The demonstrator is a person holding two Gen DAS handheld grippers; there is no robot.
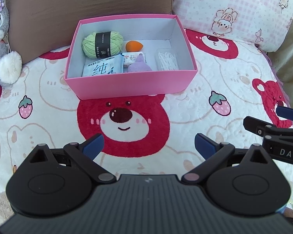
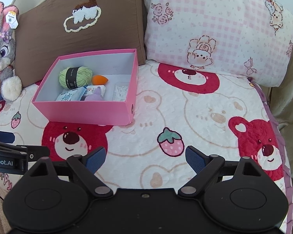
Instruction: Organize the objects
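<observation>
A pink box [image 1: 130, 84] [image 2: 84, 111] stands on the bear-print blanket near the pillows. Inside it lie a green yarn ball [image 1: 102, 42] [image 2: 75, 76], an orange sponge [image 1: 134, 46] [image 2: 100, 80], a wet-wipes pack [image 1: 103, 68] [image 2: 69, 96], a small printed packet [image 1: 133, 57], a purple soft item [image 1: 139, 66] [image 2: 94, 96] and a clear bag of cotton swabs [image 1: 167, 59] [image 2: 120, 91]. My left gripper [image 1: 148, 146] hovers open over the red bear in front of the box, nothing between its fingers. My right gripper [image 2: 145, 159] is open and empty, to the right of the box.
A brown pillow [image 2: 78, 25] and a pink checked pillow [image 2: 214, 29] lean behind the box. A grey rabbit plush [image 2: 4, 58] sits at the far left. The blanket's ruffled edge [image 2: 279, 136] runs down the right side beside olive fabric.
</observation>
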